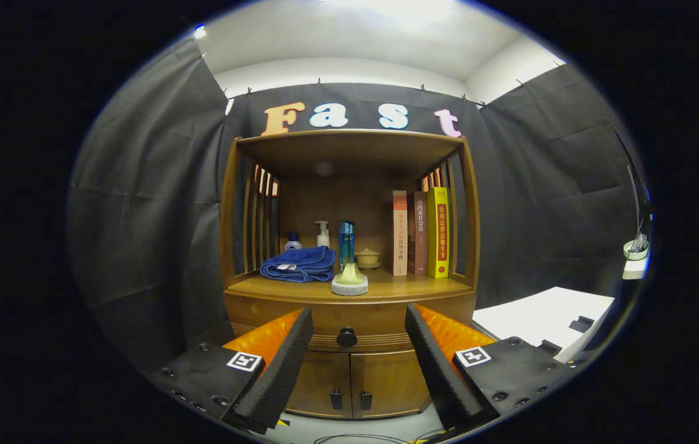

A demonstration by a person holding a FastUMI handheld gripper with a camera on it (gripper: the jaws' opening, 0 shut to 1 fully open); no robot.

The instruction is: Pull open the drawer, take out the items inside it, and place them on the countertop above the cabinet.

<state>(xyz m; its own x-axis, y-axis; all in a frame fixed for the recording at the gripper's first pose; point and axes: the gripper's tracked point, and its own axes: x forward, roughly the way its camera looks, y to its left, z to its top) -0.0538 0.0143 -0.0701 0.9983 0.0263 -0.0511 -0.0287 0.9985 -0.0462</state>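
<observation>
Tongs: my tongs [358,345] stand spread wide, with nothing between the fingers; they point straight at the cabinet front and hold nothing.
Drawer: the drawer [349,320] sits flush in the wooden cabinet [349,382], shut, directly under the bench. Its contents are hidden from me.
Knob: a dark round knob [347,337] sits at the middle of the drawer front. It lies dead ahead, centred in the gap between my two fingers and beyond their tips, not touched by either.
Axis: the drawer front runs side to side across my line of approach; a pull would come straight back toward me.
Bench: the bench [405,288] above the drawer carries a folded blue towel [300,264], a pump bottle [322,234], a small blue bottle [292,242] behind the towel, a tall blue bottle [347,244], a lidded ceramic cup [367,258], a pale round sponge-like piece [350,280] at the front edge, and three upright books [420,233] on the right.
Free space: bare wood shows along the front right of the bench.
Lower doors: two cupboard doors [349,379] below the drawer, both closed.
Stage, my judgement: a shut drawer and a stocked bench fit either a drawer awaiting opening or one emptied and pushed back; I cannot tell which.
</observation>
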